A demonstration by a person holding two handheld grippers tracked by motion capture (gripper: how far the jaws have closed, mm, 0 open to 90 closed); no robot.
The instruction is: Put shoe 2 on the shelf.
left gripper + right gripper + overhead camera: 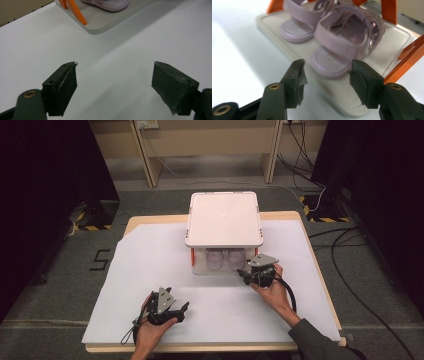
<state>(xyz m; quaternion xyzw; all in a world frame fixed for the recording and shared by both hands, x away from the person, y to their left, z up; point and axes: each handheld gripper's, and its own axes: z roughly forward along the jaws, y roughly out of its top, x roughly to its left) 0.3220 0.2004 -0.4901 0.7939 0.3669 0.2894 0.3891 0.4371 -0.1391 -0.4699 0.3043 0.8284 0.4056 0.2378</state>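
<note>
We record the table (145, 222) as pale wood at its edges, its top covered by a matt white sheet (150, 270) that looks like paper. The small rack (223, 217) we list as smooth plastic: off-white shelves with a soft sheen, on glossy orange uprights (390, 10). The pair of sandals (342, 37) appears to be lilac rubbery plastic, smooth, faintly shiny. We note matt black jaws with worn, rough pad faces on the left gripper (113, 82) and right gripper (325, 80), with brass-coloured metal rivets.
</note>
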